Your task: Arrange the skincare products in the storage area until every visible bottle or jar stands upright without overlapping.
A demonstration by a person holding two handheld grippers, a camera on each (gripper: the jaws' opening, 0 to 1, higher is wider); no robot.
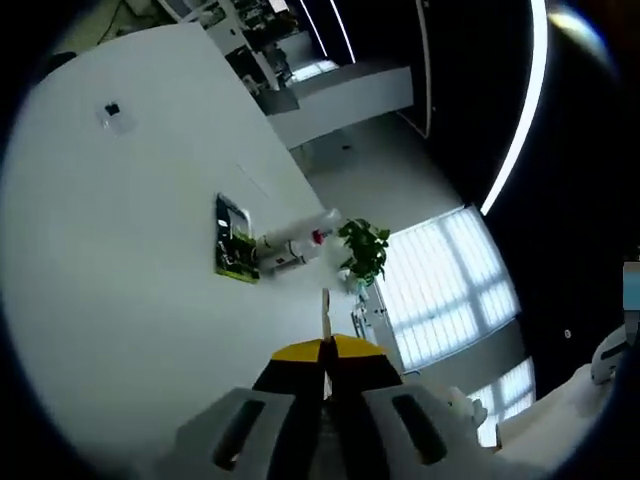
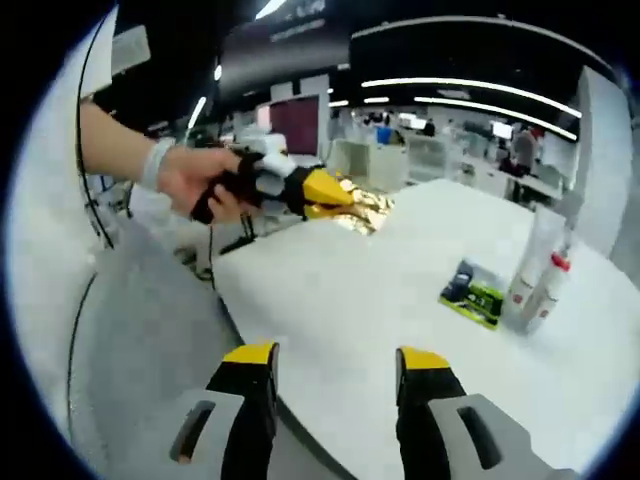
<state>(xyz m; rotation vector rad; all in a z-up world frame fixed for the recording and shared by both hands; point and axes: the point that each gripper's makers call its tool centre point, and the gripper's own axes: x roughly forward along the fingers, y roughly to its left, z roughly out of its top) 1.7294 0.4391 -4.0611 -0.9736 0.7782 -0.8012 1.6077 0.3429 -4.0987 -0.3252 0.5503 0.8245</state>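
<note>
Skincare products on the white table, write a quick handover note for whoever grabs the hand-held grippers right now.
Left hand-held gripper: jaws shut, nothing between them, held up off the table's far edge in a person's hand.
Right hand-held gripper: jaws open, empty, hovering over the near edge of the white table.
Products: two white bottles, one with a red cap, stand upright close together at the right; whether they touch is unclear. A flat green and black packet lies beside them.
Done: bottles look upright.
Left: neither gripper is touching anything; check bottle spacing and decide on the flat packet.
</note>
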